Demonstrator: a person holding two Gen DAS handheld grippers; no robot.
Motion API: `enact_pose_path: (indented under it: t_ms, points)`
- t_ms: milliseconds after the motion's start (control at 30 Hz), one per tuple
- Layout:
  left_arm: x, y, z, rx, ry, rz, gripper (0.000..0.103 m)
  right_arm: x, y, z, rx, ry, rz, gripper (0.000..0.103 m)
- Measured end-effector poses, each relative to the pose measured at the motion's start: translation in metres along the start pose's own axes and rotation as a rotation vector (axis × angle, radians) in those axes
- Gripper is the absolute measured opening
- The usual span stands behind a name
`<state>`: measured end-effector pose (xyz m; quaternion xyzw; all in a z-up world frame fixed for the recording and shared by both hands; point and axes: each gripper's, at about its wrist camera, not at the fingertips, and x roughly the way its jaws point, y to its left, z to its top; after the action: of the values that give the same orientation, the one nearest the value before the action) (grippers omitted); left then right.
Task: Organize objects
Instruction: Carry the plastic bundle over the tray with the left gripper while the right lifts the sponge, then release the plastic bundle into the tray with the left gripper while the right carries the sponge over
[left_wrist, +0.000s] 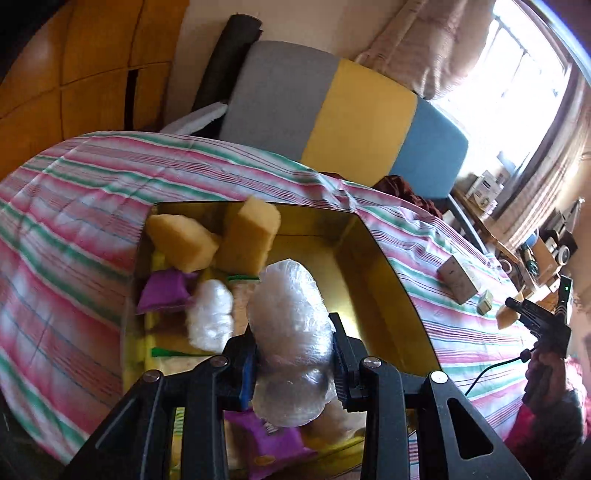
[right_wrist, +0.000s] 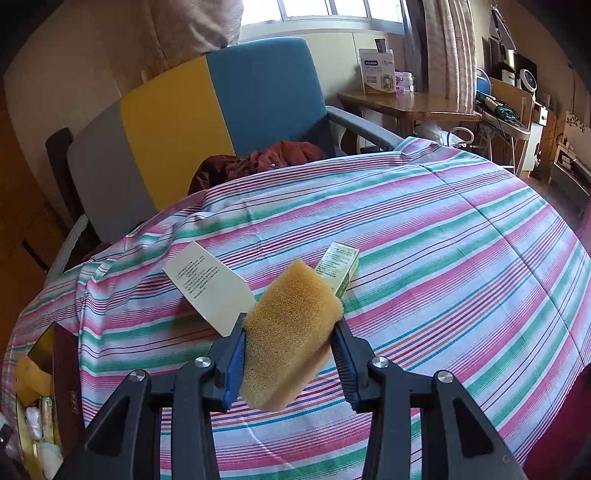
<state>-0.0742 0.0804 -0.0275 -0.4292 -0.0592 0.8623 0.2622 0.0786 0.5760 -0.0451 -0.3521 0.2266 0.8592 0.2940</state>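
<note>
My left gripper (left_wrist: 293, 347) is shut on a clear plastic-wrapped white bundle (left_wrist: 288, 314), held above a yellow-lined box (left_wrist: 373, 273) on the striped cloth. Inside the box lie two yellow sponges (left_wrist: 251, 232), purple packets (left_wrist: 162, 291) and another white wrapped bundle (left_wrist: 210, 317). My right gripper (right_wrist: 290, 332) is shut on a yellow sponge (right_wrist: 288, 332), lifted over the striped cloth (right_wrist: 443, 258). Beyond that sponge a white carton (right_wrist: 210, 284) and a small green box (right_wrist: 338, 266) lie on the cloth. The right gripper (left_wrist: 535, 314) also shows at the right edge of the left wrist view.
A grey, yellow and blue chair (right_wrist: 184, 118) with a brown garment (right_wrist: 258, 162) stands behind the cloth-covered table. A wooden desk (right_wrist: 406, 103) with boxes sits under the window. The open box shows at the lower left (right_wrist: 33, 406) of the right wrist view.
</note>
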Motion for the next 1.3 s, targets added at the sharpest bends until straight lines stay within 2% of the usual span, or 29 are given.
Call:
enact_pose_path:
  t_ms: [100,233,433,500,567,633,700,800,867,1033,1200,1300]
  points:
    - [0.020,-0.016,0.014,0.030,0.033,-0.028,0.034,-0.002,0.002,0.000,-0.005,-0.004,0.007,0.043]
    - [0.051,-0.034,0.038,0.106,0.063,-0.014,0.034,-0.002,0.003,0.001,-0.006,-0.006,0.015,0.043]
    - [0.118,-0.028,0.066,0.116,0.160,0.052,0.035,-0.003,0.005,0.002,-0.010,-0.013,0.024,0.043]
    - [0.133,-0.024,0.072,0.122,0.160,0.117,0.035,-0.002,0.006,0.003,-0.014,-0.012,0.027,0.043]
    - [0.151,-0.020,0.077,0.149,0.180,0.135,0.037,-0.002,0.007,0.003,-0.018,-0.013,0.030,0.043]
    - [0.164,-0.015,0.077,0.156,0.192,0.186,0.037,-0.002,0.008,0.004,-0.021,-0.015,0.030,0.043]
    - [0.174,-0.013,0.077,0.167,0.214,0.190,0.037,-0.001,0.009,0.003,-0.023,-0.012,0.034,0.043]
    - [0.178,-0.014,0.074,0.197,0.218,0.208,0.040,0.000,0.010,0.003,-0.027,-0.009,0.034,0.043]
    - [0.179,-0.014,0.073,0.197,0.224,0.202,0.051,0.000,0.010,0.003,-0.030,-0.009,0.036,0.043]
    - [0.167,-0.017,0.071,0.187,0.209,0.204,0.054,-0.001,0.010,0.003,-0.028,-0.009,0.035,0.043]
    - [0.132,-0.019,0.070,0.188,0.159,0.183,0.055,-0.004,0.011,0.003,-0.034,-0.024,0.046,0.043]
    - [0.103,-0.020,0.064,0.185,0.109,0.177,0.059,-0.009,0.015,0.002,-0.048,-0.038,0.072,0.043]
